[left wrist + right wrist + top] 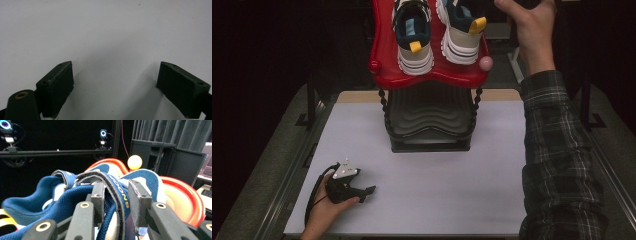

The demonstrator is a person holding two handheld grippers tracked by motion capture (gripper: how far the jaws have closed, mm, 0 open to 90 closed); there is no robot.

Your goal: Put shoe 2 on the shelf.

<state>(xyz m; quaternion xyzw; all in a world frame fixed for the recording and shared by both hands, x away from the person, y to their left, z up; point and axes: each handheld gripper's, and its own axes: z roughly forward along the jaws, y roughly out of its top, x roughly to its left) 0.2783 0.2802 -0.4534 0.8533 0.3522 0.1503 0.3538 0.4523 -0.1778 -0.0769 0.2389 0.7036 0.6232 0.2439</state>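
Observation:
Two navy, white and yellow shoes stand on the red top tier (432,75) of a rack: the left shoe (413,35) and the right shoe (460,30). A hand (532,25) reaches in beside the right shoe at the top edge. In the right gripper view my right gripper (117,200) is shut on the blue shoe's strap (119,187), which runs between the jaws above the mesh upper (62,200). My left gripper (367,192) rests low on the white table (452,190) at the front left. Its jaws stand wide apart (115,82) over bare table.
A black wavy lower tier (429,115) sits under the red one, joined by beaded posts. A pink ball (486,63) caps the red tier's right corner. A yellowish ball (134,162) shows behind the shoe. Dark curtains and camera rigs surround the table.

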